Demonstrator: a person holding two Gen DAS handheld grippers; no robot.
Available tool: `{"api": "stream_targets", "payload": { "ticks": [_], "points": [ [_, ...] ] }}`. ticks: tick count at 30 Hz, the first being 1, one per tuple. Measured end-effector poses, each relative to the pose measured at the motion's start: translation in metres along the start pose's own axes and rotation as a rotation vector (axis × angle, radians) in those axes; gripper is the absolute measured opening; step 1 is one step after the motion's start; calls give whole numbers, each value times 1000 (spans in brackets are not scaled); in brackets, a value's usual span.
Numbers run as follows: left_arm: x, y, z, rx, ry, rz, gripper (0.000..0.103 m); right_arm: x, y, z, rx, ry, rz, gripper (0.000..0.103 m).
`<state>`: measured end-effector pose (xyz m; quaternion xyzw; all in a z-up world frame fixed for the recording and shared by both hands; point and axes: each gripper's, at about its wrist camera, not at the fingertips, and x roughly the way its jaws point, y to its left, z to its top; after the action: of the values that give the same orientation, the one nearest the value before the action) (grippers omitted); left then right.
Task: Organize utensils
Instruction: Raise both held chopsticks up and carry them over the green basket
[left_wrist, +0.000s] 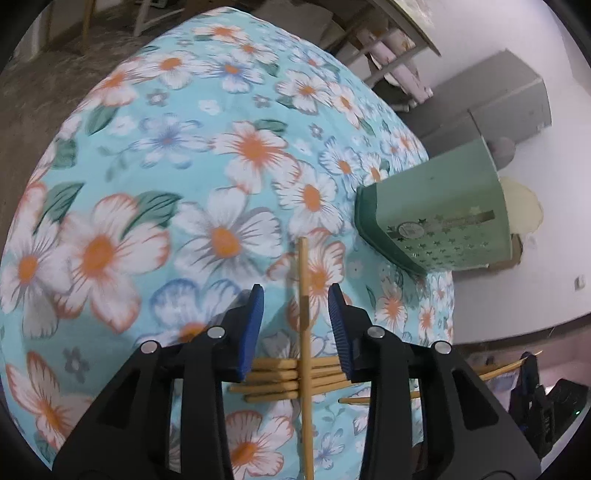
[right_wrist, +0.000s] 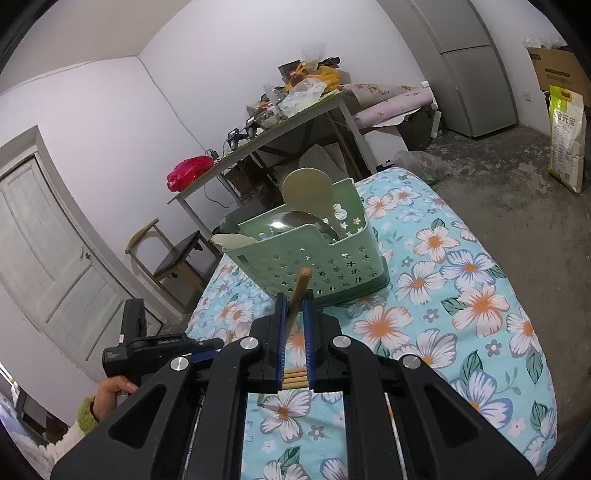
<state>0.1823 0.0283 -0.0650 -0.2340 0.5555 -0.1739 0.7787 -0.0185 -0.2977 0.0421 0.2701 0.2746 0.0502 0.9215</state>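
Note:
My left gripper is open over the flowered tablecloth. One wooden chopstick runs lengthwise between its blue pads and touches neither. It crosses several chopsticks lying side by side under the gripper. The green star-punched basket stands to the right. My right gripper is shut on a single chopstick that sticks up toward the basket. The basket holds pale spoons. The chopstick bundle shows beneath the right gripper.
The cloth-covered table ends just behind the basket and drops to a concrete floor on the right. A cluttered side table, a chair, a door and a rice bag stand beyond. A hand is at lower left.

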Motion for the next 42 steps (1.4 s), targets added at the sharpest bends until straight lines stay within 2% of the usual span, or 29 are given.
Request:
{"api": "stream_targets", "payload": {
  "ticks": [5, 9, 12, 13, 17, 19, 21, 27, 30, 34, 42],
  "points": [
    [17, -15, 10, 96, 28, 99, 33, 0, 1, 0, -5, -2, 0, 9],
    [29, -20, 17, 130, 53, 145, 30, 0, 3, -1, -11, -4, -3, 9],
    [33, -23, 20, 162, 50, 181, 20, 0, 2, -1, -11, -5, -3, 9],
    [34, -23, 20, 166, 48, 192, 14, 0, 3, -1, -11, -4, -4, 9],
    [28, -19, 20, 154, 36, 172, 6, 0, 2, -1, -9, -3, -3, 9],
    [22, -18, 19, 149, 18, 155, 5, 0, 2, -1, -12, -4, -3, 9],
    [11, -17, 17, 150, -6, 134, 5, 0, 2, -1, -11, -6, -2, 9],
    [-36, -39, 12, 200, -148, 71, 5, -3, 7, 0, -25, -11, 9, 9],
    [-67, -58, 8, 258, -245, 47, 5, -5, 10, 1, -32, -17, 20, 8],
    [-96, -78, 4, 308, -329, 9, 5, -10, 13, 4, -44, -32, 28, 8],
    [-130, -101, -1, 379, -445, -20, 5, -24, 17, 10, -51, -60, 43, 6]
  ]
}}
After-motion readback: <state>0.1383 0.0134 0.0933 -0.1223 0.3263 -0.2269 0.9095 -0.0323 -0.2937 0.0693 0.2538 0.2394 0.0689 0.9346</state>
